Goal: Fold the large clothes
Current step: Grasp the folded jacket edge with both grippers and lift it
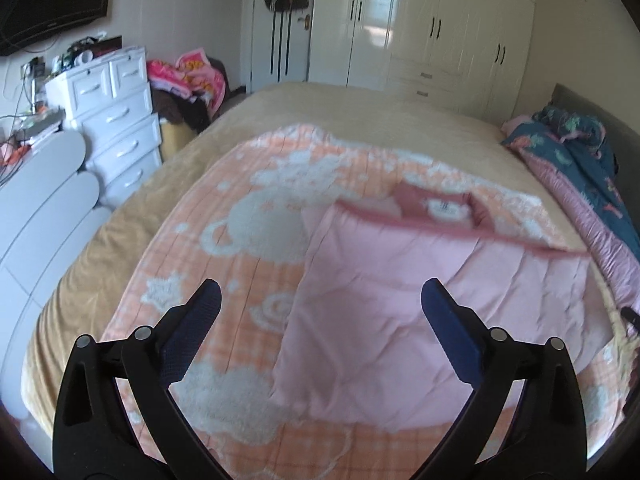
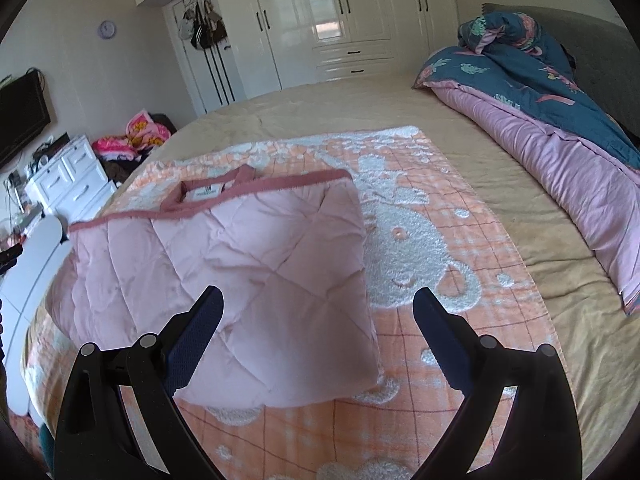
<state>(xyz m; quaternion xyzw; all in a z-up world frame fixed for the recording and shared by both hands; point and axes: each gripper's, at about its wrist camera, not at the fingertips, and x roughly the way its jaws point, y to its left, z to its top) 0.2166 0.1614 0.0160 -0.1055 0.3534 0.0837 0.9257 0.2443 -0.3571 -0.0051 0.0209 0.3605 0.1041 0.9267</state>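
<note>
Both tongs, left (image 1: 320,312) & right (image 2: 318,312), spread & empty: grab only the jacket (image 2: 256,280) top layer near the blanket (image 2: 440,320) front edge & your fold opens.

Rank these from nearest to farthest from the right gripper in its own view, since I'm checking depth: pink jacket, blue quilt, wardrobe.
1. pink jacket, just ahead of the right gripper, left
2. blue quilt, far right on the bed
3. wardrobe, back wall

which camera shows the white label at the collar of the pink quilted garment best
The right wrist view: the label sits sharp and unobstructed inside the collar. The left wrist view shows it too, but motion-blurred.
</note>
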